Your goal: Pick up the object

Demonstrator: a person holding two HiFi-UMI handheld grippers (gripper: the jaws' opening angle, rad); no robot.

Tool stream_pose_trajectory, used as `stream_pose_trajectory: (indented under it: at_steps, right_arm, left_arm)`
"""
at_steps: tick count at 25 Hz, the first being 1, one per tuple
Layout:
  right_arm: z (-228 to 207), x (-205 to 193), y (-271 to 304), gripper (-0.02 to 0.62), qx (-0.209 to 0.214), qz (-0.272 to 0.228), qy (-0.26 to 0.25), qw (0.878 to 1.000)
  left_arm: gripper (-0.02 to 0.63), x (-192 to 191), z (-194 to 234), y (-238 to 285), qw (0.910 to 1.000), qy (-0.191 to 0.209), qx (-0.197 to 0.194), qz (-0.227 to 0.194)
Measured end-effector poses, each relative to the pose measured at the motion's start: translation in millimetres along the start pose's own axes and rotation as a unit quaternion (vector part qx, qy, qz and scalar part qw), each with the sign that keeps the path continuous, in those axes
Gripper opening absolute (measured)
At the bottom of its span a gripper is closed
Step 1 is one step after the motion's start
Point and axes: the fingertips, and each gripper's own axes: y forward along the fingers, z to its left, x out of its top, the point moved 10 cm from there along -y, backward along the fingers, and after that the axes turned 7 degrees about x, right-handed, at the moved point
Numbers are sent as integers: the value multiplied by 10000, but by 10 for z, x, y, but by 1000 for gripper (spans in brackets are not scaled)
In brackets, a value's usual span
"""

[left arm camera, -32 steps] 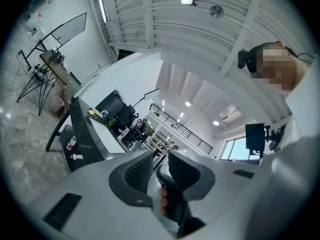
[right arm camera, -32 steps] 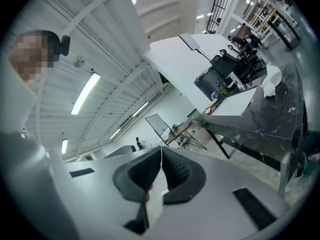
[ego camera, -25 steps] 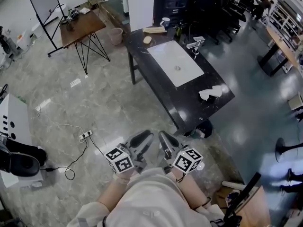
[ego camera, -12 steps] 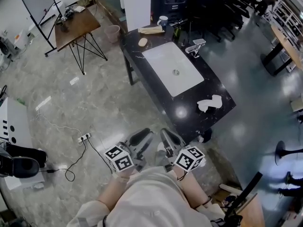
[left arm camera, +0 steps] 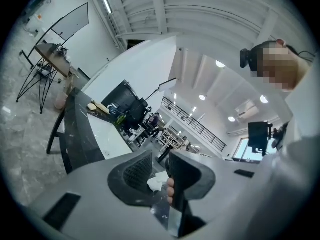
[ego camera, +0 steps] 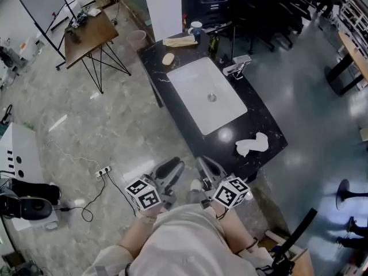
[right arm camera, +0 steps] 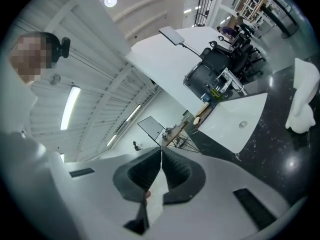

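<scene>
A crumpled white cloth (ego camera: 251, 144) lies on the near end of a black counter (ego camera: 185, 132), beside a white sink (ego camera: 195, 102). Both grippers are held level just short of that end, over the floor, touching nothing. My left gripper (ego camera: 175, 166) has its jaws a narrow gap apart and empty; through the gap of the left gripper (left arm camera: 160, 157) the cloth (left arm camera: 158, 181) shows far off. My right gripper (ego camera: 202, 164) is shut and empty. In its own view the right gripper (right arm camera: 161, 152) has its pads meeting, with the cloth (right arm camera: 303, 100) at the right edge.
At the counter's far end lie a tan lump (ego camera: 168, 58), a flat wooden piece (ego camera: 179, 41), a cup (ego camera: 196, 26) and a bottle (ego camera: 214, 41); a faucet (ego camera: 237, 68) stands by the sink. A power strip (ego camera: 103, 171) with cable lies on the floor at left. A wooden table (ego camera: 89, 30) stands far left.
The counter and cloth have slid nearer and lower in the head view as the person moves toward them. Both grippers keep their place in front of the body.
</scene>
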Motion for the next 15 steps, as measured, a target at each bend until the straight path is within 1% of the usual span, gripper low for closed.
stream_pose_trajectory:
  at_steps: [7,10,12,15]
  right_arm:
    - [-476,392,113,20,-44,-1,199,9998]
    - [-627,511,157,20,-30,30,240,9997]
    - [-697,567,210,20,-22,50,226,9997]
    - [-722,619,298,20,-29,54,200,9998]
  left_arm:
    - [91,115,150,626,9996,-32,186,195]
    - [94,185,115,825,9989,33,278,374]
    - [95,206,120,903,9989,40,262,398]
    - [97,212,205,942,9993,-8,172,323]
